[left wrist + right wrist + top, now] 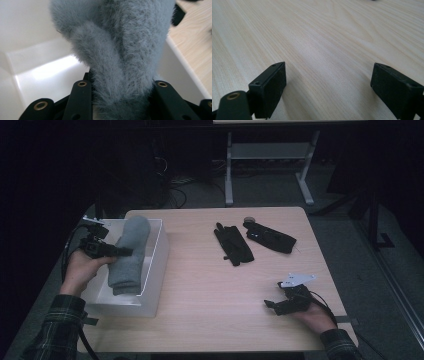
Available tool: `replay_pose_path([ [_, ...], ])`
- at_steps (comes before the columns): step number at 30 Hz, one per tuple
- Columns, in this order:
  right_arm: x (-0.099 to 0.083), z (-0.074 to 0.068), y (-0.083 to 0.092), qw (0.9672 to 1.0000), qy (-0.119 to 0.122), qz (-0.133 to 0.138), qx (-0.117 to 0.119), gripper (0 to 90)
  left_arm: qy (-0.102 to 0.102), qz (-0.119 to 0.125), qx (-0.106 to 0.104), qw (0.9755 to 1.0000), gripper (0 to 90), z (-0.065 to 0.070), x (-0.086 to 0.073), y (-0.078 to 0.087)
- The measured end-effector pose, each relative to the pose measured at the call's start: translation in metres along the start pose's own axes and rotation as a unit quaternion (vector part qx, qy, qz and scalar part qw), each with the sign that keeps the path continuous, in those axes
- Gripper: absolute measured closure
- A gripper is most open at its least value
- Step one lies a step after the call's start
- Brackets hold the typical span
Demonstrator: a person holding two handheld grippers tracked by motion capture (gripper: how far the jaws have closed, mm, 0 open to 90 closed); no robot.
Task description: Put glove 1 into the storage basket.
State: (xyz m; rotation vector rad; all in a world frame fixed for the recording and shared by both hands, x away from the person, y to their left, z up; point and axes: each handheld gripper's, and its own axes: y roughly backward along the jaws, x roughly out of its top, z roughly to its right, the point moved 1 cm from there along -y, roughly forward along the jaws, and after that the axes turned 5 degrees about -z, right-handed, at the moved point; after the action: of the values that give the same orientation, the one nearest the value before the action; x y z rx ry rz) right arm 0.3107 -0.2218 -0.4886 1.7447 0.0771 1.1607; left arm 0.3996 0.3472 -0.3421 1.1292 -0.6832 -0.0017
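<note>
At the left edge of the desk [210, 290] stands a white open-topped bin [159, 255], and over it the left claw [119, 252] comes in from the left side, clamped on a grey fuzzy mitten [131, 255]. The mitten lies lengthwise in the bin, its rounded end towards the far wall and its lower end near the front wall; whether it rests on the bin floor cannot be told. In the left gripper view the fleece [120, 50] is squeezed between the two black jaws, with the bin's white wall [30, 22] behind it and the thumb lobe of the mitten turned towards the camera. Further right, near the far middle of the desk, lies a black glove [233, 245], flat with fingers pointing away, and just beside it to the right a second black glove [270, 236], angled across. Near the front right edge the right claw [271, 304] hovers low over bare wood, gaping wide with nothing between its pads [270, 90].
</note>
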Motion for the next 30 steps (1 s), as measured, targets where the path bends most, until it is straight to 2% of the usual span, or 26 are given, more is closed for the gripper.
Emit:
replay_pose_path([
  [3,0.0,0.0,0.0,1.0,0.0,0.0,0.0,12.8,0.007,-0.019,0.002,0.9998,64.9,-0.008,-0.007,-0.016],
  [4,0.0,0.0,0.0,1.0,0.0,0.0,0.0,12.8,0.004,-0.035,0.006,0.9993,64.7,-0.012,-0.01,-0.024],
  [5,0.0,0.0,0.0,1.0,0.001,0.0,0.0,12.8,0.007,-0.04,0.009,0.9991,64.5,-0.014,-0.011,-0.029],
  [10,0.0,0.0,0.0,1.0,0.0,0.0,0.0,12.8,0.029,-0.049,0.007,0.9984,62.8,-0.025,-0.018,-0.047],
  [15,0.0,0.0,0.0,1.0,0.001,-0.001,0.0,12.8,0.036,-0.069,0.014,0.9968,57.5,-0.035,-0.023,-0.066],
  [16,0.0,0.0,0.0,1.0,0.001,-0.001,0.0,12.8,0.033,-0.069,0.017,0.9969,55.7,-0.037,-0.024,-0.069],
  [18,0.0,0.0,0.0,1.0,0.001,-0.001,0.0,12.8,0.041,-0.065,0.02,0.9969,52.0,-0.04,-0.026,-0.073],
  [25,0.0,0.0,0.0,1.0,0.002,-0.001,0.0,12.8,0.035,-0.046,0.047,0.9972,29.1,-0.041,-0.026,-0.074],
  [30,0.0,0.0,0.0,1.0,0.001,-0.001,0.0,12.8,0.035,-0.026,0.069,0.9966,24.0,-0.035,-0.019,-0.064],
])
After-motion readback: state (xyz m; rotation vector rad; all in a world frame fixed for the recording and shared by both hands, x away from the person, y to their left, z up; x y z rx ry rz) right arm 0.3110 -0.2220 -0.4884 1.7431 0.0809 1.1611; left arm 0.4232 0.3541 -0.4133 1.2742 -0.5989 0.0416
